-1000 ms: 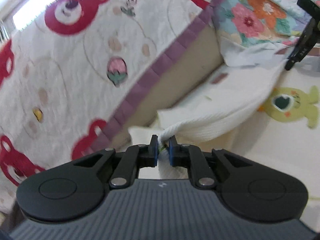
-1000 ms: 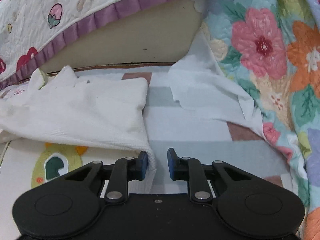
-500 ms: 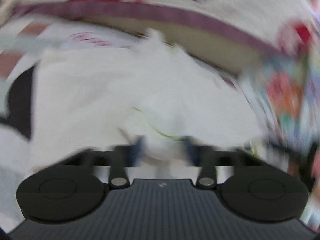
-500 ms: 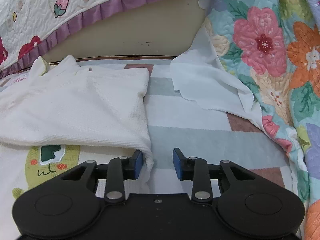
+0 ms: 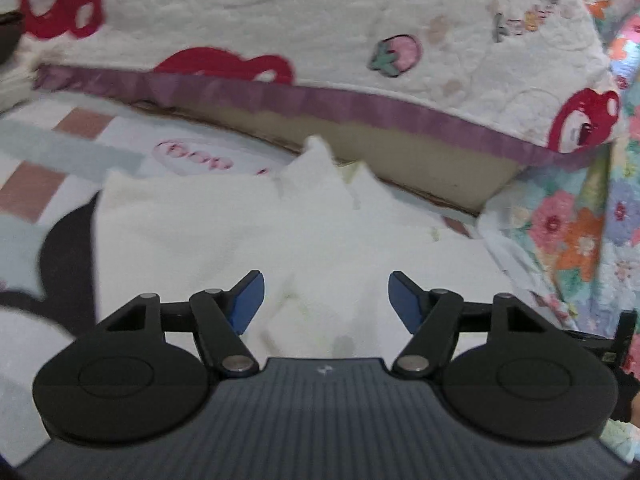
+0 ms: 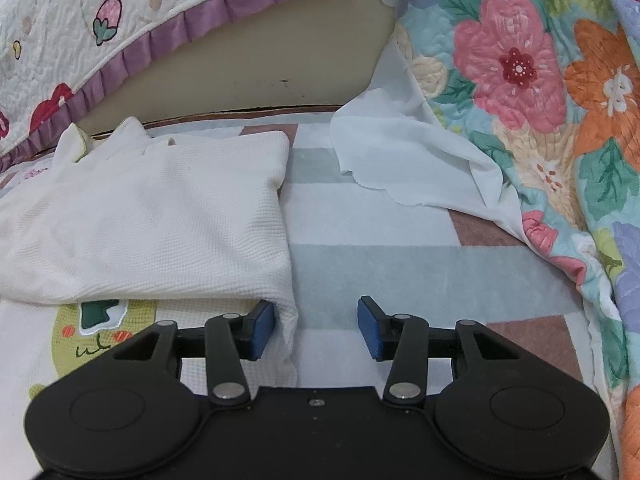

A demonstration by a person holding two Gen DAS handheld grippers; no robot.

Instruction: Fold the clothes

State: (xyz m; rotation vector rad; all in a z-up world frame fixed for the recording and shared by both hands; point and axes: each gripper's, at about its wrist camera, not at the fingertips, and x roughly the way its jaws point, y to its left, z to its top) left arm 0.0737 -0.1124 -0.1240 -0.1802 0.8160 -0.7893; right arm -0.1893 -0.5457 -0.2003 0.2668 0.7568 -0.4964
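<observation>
A white waffle-knit garment [image 6: 152,216] lies folded on the patterned mat, its right edge doubled over. In the left wrist view the same white garment [image 5: 224,236] spreads out ahead, with a bunched peak near the back. My left gripper [image 5: 326,300] is open, its blue pads wide apart over a raised fold of the cloth. My right gripper [image 6: 316,326] is open; a hanging corner of the garment lies against its left pad [image 6: 262,330], and the right pad is over bare mat.
A bear-and-strawberry quilt with a purple ruffle [image 6: 160,40] hangs over a beige base [image 6: 256,72] at the back. A floral quilt [image 6: 540,92] with a white lining [image 6: 400,160] rises on the right. The mat [image 6: 384,264] has grey, white and brown blocks.
My left gripper let go of the garment's edge, swung round and opened wide. My right gripper opened further and the garment settled flat on the mat.
</observation>
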